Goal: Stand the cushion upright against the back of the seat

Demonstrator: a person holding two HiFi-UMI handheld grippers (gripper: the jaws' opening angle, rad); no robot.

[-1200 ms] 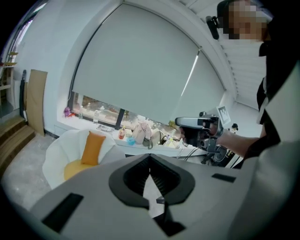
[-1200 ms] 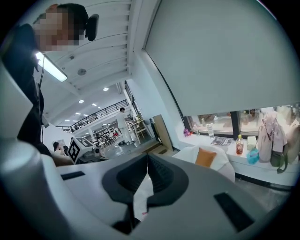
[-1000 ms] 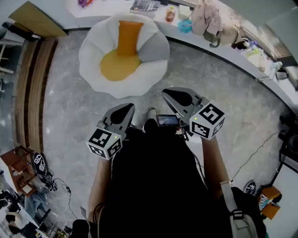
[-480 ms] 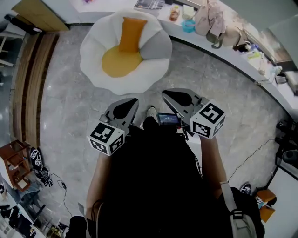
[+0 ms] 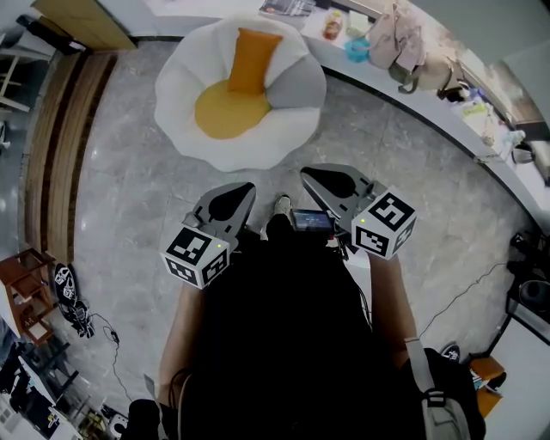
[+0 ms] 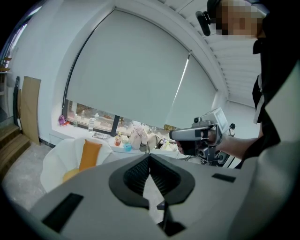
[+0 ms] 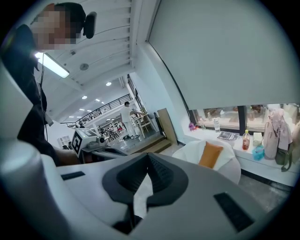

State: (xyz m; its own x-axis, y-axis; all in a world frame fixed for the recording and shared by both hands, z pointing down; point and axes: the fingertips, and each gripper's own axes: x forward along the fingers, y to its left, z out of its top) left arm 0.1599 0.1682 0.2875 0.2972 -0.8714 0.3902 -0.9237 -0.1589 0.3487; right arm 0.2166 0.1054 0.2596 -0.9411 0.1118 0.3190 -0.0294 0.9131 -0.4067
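Cushion: we count one orange cushion (image 5: pixel 253 60). It stands upright against the back of the white petal-shaped chair (image 5: pixel 185 77), at the far edge of the round yellow seat pad (image 5: pixel 225 113).
Chair: one, on the far side of the grey marbled floor (image 5: pixel 129 198), just beside the window ledge (image 5: pixel 412 90). Its right part is grey.
Left gripper: the left gripper (image 6: pixel 150 156) has its jaws pressed together with nothing between them. We see it on the near side, well apart from the chair.
Right gripper: the right gripper (image 7: pixel 147 157) is likewise closed tight and empty, held alongside the left one, close to the person's body.
Writing: we can read none. Each of the two grippers bears one marker cube (image 5: pixel 384 225) with black-and-white square patterns, not letters. The magazine (image 5: pixel 288 8) on the ledge and the label of the reddish bottle (image 7: pixel 244 139) are too small for us to read.
Ledge things: one pale pink bag (image 5: pixel 395 34) and one blue bowl (image 5: pixel 359 49). Farther right lies clutter that we cannot sort or count.
Hidden or cut off: the person's dark torso covers the near floor. The small screen (image 5: pixel 311 222) between the grippers shows no detail. The magazine is cut by the far edge. At the near left we make out a pair of shoes (image 5: pixel 64 284), and the things beyond them are unclear.
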